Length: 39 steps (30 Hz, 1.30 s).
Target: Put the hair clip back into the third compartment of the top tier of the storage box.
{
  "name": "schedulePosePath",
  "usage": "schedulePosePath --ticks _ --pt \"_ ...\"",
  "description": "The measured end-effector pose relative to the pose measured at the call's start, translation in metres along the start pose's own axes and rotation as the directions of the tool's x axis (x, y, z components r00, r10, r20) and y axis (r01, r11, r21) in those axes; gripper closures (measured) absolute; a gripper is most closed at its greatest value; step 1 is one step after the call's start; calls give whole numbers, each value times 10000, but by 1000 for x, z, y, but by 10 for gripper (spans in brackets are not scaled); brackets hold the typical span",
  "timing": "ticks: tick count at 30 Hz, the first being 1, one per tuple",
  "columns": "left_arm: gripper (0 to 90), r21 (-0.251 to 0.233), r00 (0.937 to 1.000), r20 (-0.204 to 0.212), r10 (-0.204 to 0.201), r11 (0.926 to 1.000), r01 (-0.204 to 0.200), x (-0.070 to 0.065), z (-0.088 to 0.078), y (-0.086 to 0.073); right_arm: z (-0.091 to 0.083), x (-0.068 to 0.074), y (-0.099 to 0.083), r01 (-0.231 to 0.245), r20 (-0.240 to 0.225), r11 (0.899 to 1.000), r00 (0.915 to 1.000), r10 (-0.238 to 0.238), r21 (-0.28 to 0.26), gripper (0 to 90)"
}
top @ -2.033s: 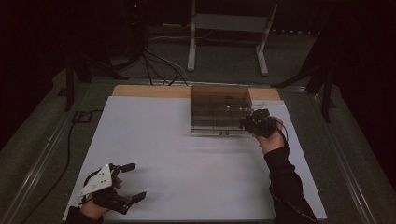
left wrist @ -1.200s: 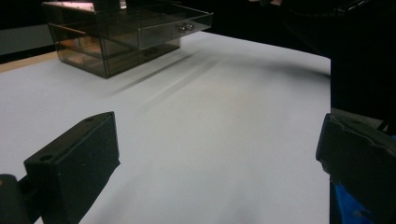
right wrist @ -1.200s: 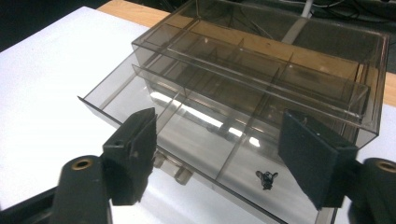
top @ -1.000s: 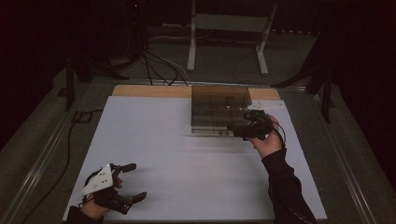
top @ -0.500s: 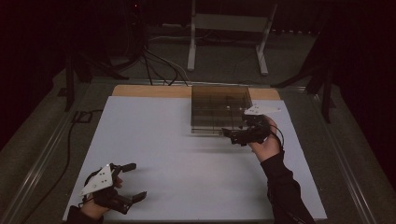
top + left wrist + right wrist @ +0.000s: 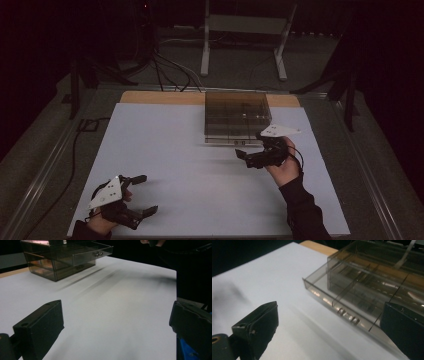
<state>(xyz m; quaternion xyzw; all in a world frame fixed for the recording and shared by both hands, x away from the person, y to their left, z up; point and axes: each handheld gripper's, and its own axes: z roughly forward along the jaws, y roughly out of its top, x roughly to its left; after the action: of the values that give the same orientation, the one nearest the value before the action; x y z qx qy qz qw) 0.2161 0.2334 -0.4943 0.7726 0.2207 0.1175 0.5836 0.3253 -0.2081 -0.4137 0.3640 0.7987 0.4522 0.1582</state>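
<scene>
The right hand-held gripper (image 6: 246, 157) is held with its jaws spread wide and empty, just in front of a smoky clear drawer box (image 6: 236, 115) whose lower drawer (image 6: 342, 307) is pulled partly out. The box is set toward the far side of the white tabletop (image 6: 190, 165). The left hand-held gripper (image 6: 145, 195) is seen at the near left corner, wide open, with nothing gripped, well apart from the box.

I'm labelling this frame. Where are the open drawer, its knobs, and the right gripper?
open drawer (image 6: 329, 300), right gripper view, front panel.
knobs (image 6: 347, 315), right gripper view, between the pair.
right gripper (image 6: 245, 157), high view, between fingertips.
</scene>
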Motion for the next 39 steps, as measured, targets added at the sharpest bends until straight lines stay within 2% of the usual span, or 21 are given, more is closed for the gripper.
schedulePosePath --ticks 5,9,13,18,21,22,31,35,39 --pt "4 -32 10000 -16 31 10000 -31 0 -1 1 3 6 -18 -28 -145 10000 9999 29 80 20" --pt "4 -23 10000 -18 28 10000 -28 0 -2 0 2 6 -30 43 -151 9999 9999 -41 134 20" --pt "4 6 10000 5 79 10000 -79 -1 -1 1 1 5 -42 -7 -381 9999 9993 14 168 20" --pt "5 16 10000 12 99 10000 -99 -1 -1 1 -3 4 -57 -108 -592 9999 9982 109 7 20" --pt "4 -12 10000 2 19 10000 -19 0 -1 1 -5 3 -66 98 -752 9999 9971 -108 -140 21" --pt "4 -13 10000 5 29 10000 -29 -1 -1 1 -6 2 -69 40 -835 9999 9965 -52 -145 20" --pt "4 31 10000 34 61 10000 -61 0 -1 0 -17 -2 -89 -71 -1018 9998 9948 51 -194 21" --pt "4 16 10000 45 83 10000 -83 -1 -1 0 -21 -5 -96 -193 -1290 9994 9915 155 -281 20" --pt "4 8 10000 38 31 10000 -31 0 -1 0 -24 -6 -104 -20 -1325 9997 9912 -11 -227 20"
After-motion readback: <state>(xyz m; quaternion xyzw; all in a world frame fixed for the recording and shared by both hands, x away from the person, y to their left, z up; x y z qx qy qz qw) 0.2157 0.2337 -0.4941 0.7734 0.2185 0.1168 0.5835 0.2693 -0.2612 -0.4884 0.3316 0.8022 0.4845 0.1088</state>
